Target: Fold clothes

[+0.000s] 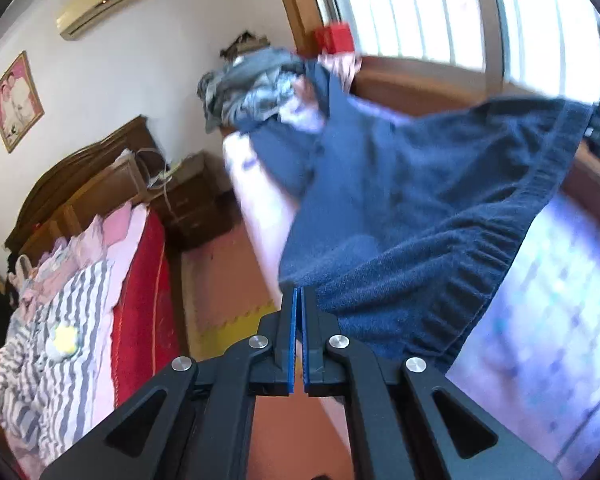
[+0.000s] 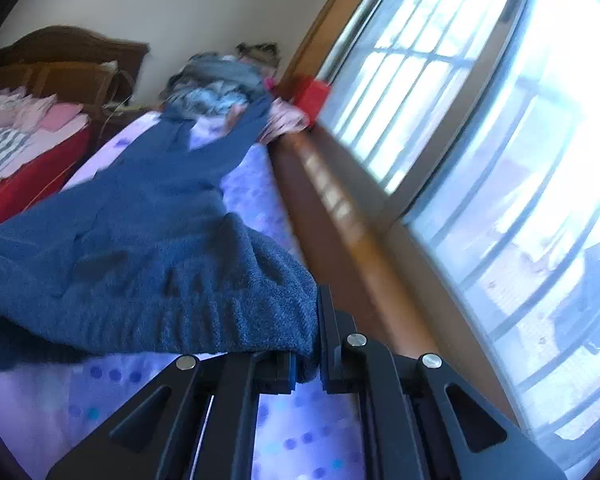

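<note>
A dark blue knitted sweater (image 1: 420, 208) hangs lifted above the lilac dotted bed sheet (image 1: 540, 340). Its ribbed hem runs from the upper right of the left wrist view down to my left gripper (image 1: 299, 296). That gripper's blue pads are pressed together, with the sweater's edge caught at their tips. In the right wrist view the sweater (image 2: 140, 248) stretches away toward the far end of the bed. My right gripper (image 2: 312, 344) is shut on a corner of the ribbed hem, and the cloth drapes over and hides its left finger.
A heap of grey and pink clothes (image 2: 216, 84) lies at the bed's far end beside a red box (image 2: 312, 94). A wooden sill (image 2: 340, 220) and a window line the right side. Left of the floor mat (image 1: 228, 280) stands a second bed with striped laundry (image 1: 60, 320).
</note>
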Motion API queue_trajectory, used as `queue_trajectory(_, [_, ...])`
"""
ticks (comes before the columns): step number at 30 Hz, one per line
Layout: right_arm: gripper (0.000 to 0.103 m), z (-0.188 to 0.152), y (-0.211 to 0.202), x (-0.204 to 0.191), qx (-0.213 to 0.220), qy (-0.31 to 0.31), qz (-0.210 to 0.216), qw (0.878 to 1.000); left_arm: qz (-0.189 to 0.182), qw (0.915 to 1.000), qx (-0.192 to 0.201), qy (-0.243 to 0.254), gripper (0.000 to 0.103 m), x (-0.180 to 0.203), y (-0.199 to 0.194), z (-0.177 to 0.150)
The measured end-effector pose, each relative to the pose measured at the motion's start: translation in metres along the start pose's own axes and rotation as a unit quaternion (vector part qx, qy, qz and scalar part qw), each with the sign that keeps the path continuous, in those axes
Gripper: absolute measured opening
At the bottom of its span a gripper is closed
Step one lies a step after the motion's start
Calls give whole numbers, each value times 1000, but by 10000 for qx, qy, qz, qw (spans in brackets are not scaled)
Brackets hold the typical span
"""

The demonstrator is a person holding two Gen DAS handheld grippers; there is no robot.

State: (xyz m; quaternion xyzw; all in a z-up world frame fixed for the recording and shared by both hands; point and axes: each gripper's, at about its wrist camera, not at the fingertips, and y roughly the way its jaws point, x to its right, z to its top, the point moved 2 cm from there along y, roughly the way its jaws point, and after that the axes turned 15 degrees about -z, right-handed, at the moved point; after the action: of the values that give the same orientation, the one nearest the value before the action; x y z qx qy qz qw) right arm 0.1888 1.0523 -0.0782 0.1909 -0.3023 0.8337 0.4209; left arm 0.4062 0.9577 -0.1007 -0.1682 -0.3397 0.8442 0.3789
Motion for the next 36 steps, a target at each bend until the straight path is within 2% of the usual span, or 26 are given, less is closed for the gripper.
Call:
queue_trajectory(7, [6, 22, -7, 58, 49, 107, -745, 9972, -572, 9970, 509, 131, 2, 18, -52, 45])
queue_trajectory(13, [6, -8, -33, 97, -24, -28, -1208, 9927, -1016, 9929, 476, 395, 2, 48, -70, 54])
queue_trajectory(20, [6, -53, -51, 116, -575, 113, -1309, 9897, -1544, 9845, 133, 821, 2, 78, -85, 44])
queue_trajectory(25, [6, -91, -67, 117, -1110, 182, -1183, 9866, -1704, 9795, -156, 1066, 1, 87, -94, 30])
queue_trajectory(28, [6, -109, -76, 110, -1255, 6, -1155, 9853, -1851, 9748, -241, 1219, 0, 94, -102, 21])
queue_trajectory(31, [6, -121, -83, 109, -1404, 4, -1128, 9837, -1906, 9682, -171, 1611, 0, 111, -120, 9])
queue_trajectory(33, [6, -127, -83, 108, -1498, 34, -1135, 9822, -1959, 9626, -184, 1860, 0, 121, -122, -1])
queue_trajectory(36, [6, -143, -69, 105, -1603, 41, -1190, 9799, -2043, 9604, -402, 1851, 0, 129, -105, -21])
